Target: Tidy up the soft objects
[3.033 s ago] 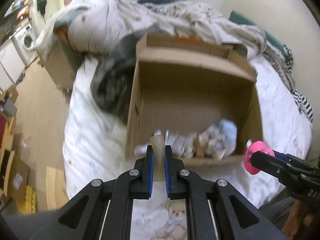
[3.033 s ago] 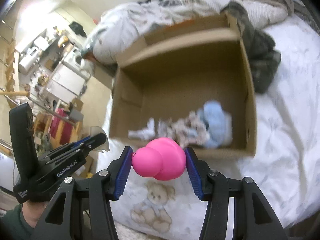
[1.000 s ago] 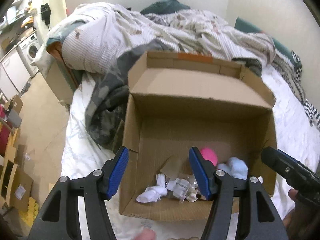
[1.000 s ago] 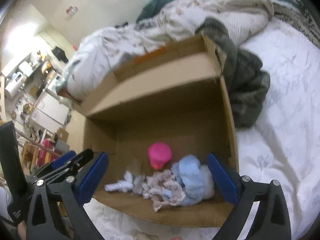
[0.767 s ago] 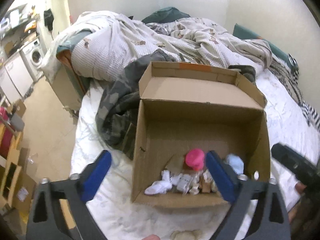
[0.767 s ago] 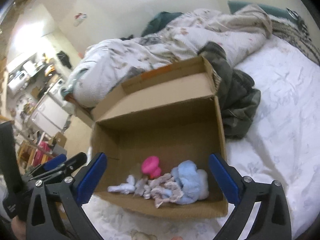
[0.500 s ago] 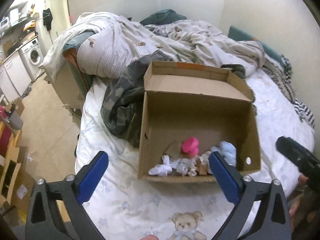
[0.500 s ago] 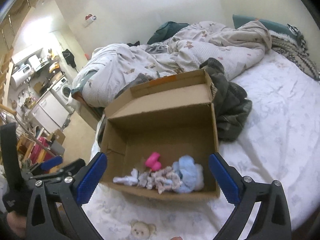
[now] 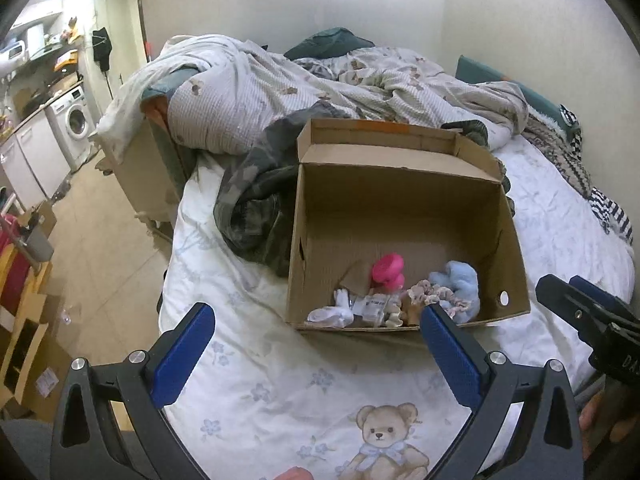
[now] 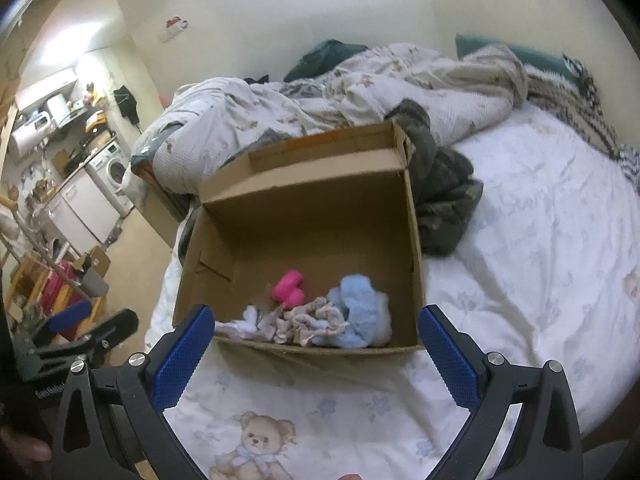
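Observation:
An open cardboard box [image 9: 304, 240] [image 10: 416, 240] stands on the bed. Along its near wall lie a pink rubber toy [image 9: 387, 270] [image 10: 289, 290], a light blue fluffy piece [image 9: 460, 282] [image 10: 360, 308], a crumpled patterned cloth [image 10: 308, 322], a white sock [image 9: 332, 312] [image 10: 244, 322] and a tan piece [image 9: 356, 276]. My left gripper [image 9: 316, 354] stands open and empty over the sheet in front of the box. In the same way my right gripper [image 10: 316, 354] is open with nothing between its fingers, short of the box's near wall.
A camouflage garment [image 9: 256, 200] [image 10: 444, 188] lies against the box's side. Rumpled bedding [image 9: 320, 80] is piled behind the box. The sheet in front bears a teddy bear print [image 9: 384, 440]. Left of the bed are bare floor, cardboard boxes [image 9: 28, 344] and a washing machine [image 9: 74, 128].
Both grippers have drawn back and up from the box, which looks smaller now. The left jaws widened fully. The pink toy and tan piece lie in the box, let go since three seconds ago.

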### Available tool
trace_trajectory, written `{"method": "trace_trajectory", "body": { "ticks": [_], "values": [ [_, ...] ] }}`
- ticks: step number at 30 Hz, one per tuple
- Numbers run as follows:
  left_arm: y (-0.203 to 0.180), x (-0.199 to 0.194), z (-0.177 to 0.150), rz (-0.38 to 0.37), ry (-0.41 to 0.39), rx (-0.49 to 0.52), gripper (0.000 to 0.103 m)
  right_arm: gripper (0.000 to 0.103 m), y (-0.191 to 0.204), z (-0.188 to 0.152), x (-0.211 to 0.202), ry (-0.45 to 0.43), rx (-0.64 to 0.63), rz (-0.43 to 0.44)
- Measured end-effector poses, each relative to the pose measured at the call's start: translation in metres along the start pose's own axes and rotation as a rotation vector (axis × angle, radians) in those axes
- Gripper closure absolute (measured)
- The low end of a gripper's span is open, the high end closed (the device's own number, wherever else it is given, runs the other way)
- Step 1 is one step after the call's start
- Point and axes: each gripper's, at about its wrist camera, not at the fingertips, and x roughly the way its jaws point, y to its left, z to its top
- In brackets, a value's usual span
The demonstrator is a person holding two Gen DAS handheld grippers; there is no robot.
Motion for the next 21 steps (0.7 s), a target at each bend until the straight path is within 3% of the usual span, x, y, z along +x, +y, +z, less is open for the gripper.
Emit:
{"method": "trace_trajectory", "body": {
  "ticks": [21],
  "values": [
    [0.001,0.008,0.004,-0.022,0.020,-0.036,0.001,0.000,0.009,-0.006,0.016,0.020,-0.073,-0.068]
  ]
}}
